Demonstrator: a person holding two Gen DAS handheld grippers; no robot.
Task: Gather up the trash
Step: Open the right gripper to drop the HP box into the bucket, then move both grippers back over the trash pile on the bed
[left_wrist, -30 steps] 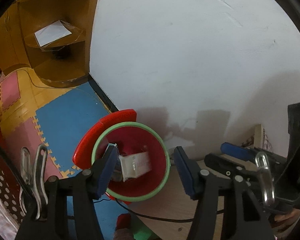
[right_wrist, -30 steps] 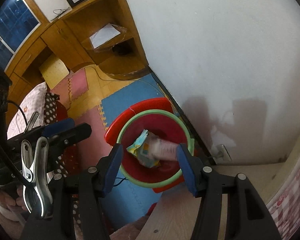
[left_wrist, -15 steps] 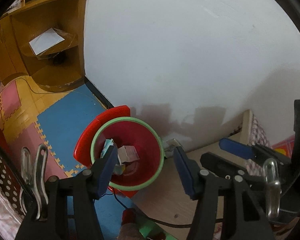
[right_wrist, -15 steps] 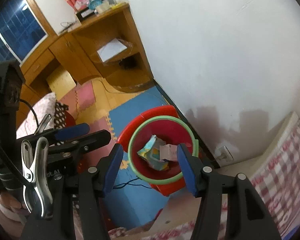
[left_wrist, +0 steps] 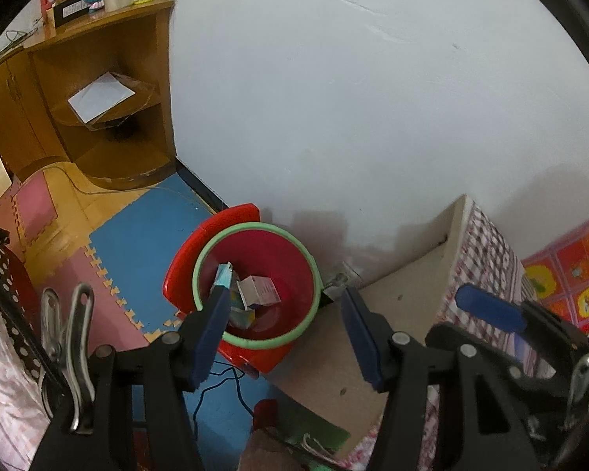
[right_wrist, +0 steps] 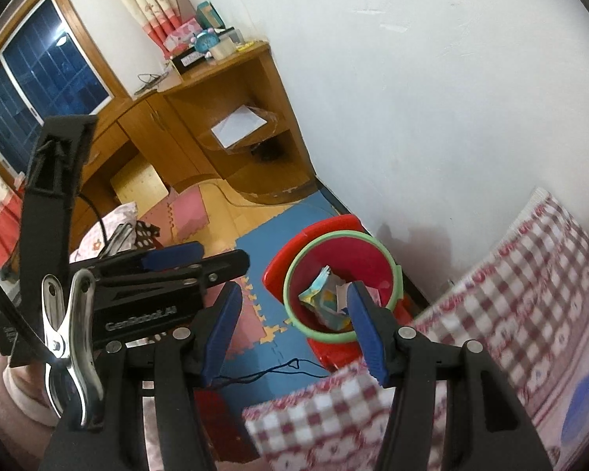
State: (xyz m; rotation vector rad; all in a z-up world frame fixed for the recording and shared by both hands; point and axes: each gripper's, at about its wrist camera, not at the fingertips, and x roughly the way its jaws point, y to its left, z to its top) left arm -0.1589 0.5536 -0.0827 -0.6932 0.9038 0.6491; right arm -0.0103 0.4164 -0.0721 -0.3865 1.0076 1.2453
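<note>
Both your tools are wide open and hold nothing: the left tool (left_wrist: 284,331) and the right tool (right_wrist: 294,329) hang well above the red bin (left_wrist: 255,271). The trash already lies inside it, a small carton (left_wrist: 257,291) and a colourful wrapper (right_wrist: 322,298). The risk now is below you: a dark cord (right_wrist: 271,371) trails across the blue foam floor mat (left_wrist: 137,243) just beside the bin, and a swing could snag it or tip the bin. The checked bed cover (right_wrist: 491,314) stands close against the white wall (left_wrist: 373,117).
</note>
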